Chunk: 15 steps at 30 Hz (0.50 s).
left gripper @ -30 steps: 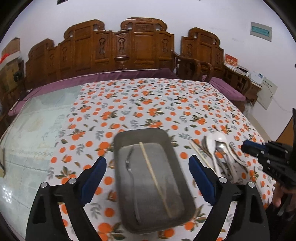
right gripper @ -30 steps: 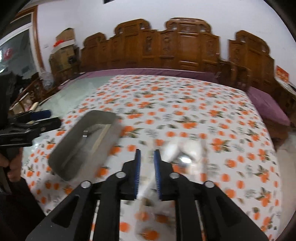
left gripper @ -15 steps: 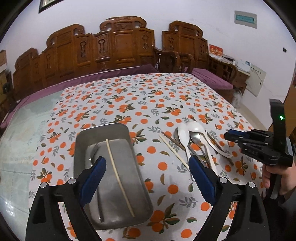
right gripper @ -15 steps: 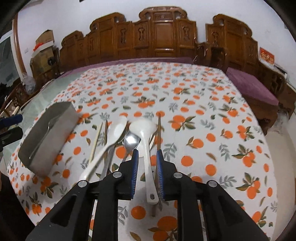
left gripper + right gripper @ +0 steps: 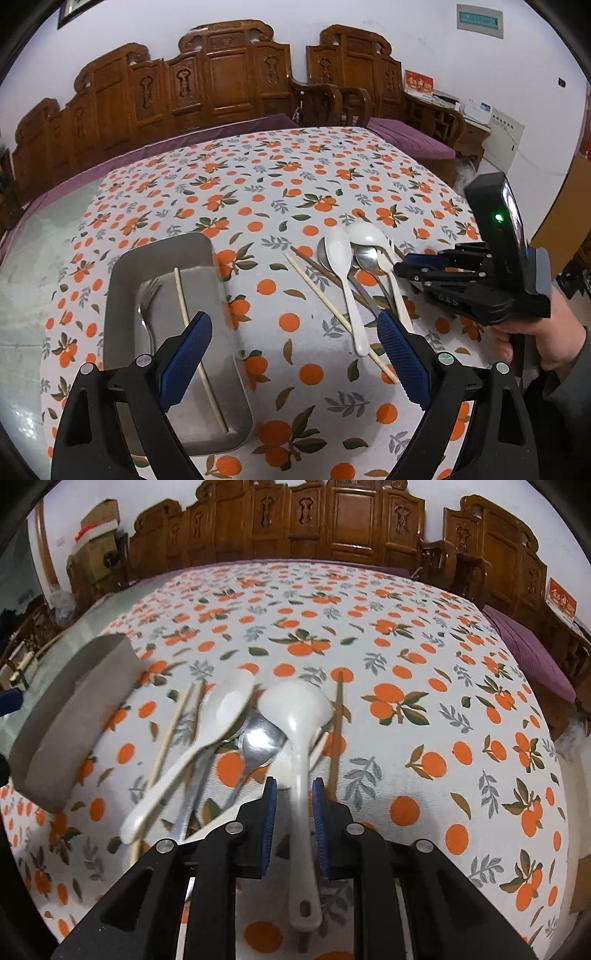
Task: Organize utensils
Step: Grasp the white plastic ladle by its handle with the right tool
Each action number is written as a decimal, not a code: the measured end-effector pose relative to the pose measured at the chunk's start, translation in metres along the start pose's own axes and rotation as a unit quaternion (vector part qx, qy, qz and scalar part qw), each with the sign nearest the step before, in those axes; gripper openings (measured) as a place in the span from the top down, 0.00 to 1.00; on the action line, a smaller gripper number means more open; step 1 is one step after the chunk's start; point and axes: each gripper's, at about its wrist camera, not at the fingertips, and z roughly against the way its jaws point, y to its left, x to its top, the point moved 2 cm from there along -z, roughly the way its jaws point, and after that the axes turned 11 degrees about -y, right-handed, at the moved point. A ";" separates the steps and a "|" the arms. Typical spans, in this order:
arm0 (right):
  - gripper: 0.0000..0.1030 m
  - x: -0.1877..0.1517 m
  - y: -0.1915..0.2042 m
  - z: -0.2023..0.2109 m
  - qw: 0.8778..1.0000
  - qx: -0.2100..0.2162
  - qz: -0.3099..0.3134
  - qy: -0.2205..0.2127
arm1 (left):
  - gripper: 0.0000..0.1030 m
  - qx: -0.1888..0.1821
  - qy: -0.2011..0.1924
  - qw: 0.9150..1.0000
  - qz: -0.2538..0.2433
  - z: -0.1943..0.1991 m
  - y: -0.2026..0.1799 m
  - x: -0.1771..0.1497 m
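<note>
Since the earlier frame the right tool (image 5: 293,814) has dropped to straddle the white ladle (image 5: 301,738) handle, unclenched for a grasp, right of the steel tray (image 5: 162,258) holding fork (image 5: 147,314) and chopstick (image 5: 192,332); left tool (image 5: 293,360) hovers released.

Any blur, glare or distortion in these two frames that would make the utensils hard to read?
Left wrist: sharp; fisheye bends the table edge, and the tray, fork and spoons read clearly. Right wrist: motion blur smears the tray and the left white spoon; glare sits on the metal spoon; the ladle between the right gripper pads stays fairly clear.
</note>
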 end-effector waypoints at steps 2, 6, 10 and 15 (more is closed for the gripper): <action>0.79 0.000 -0.003 -0.004 1.000 0.002 -0.007 0.004 | 0.15 -0.001 0.005 1.000 -0.002 -0.004 -0.002 -0.002; 0.79 0.005 -0.003 -0.011 1.000 0.000 -0.007 0.008 | 0.15 0.000 0.008 1.000 -0.006 -0.008 -0.006 -0.002; 0.86 0.008 0.001 -0.014 1.000 -0.010 0.010 0.012 | 0.15 0.004 0.012 1.000 -0.015 -0.013 -0.011 -0.001; 0.90 0.009 -0.001 -0.013 1.000 0.004 -0.003 0.012 | 0.15 0.010 0.020 1.000 -0.022 -0.021 -0.012 0.006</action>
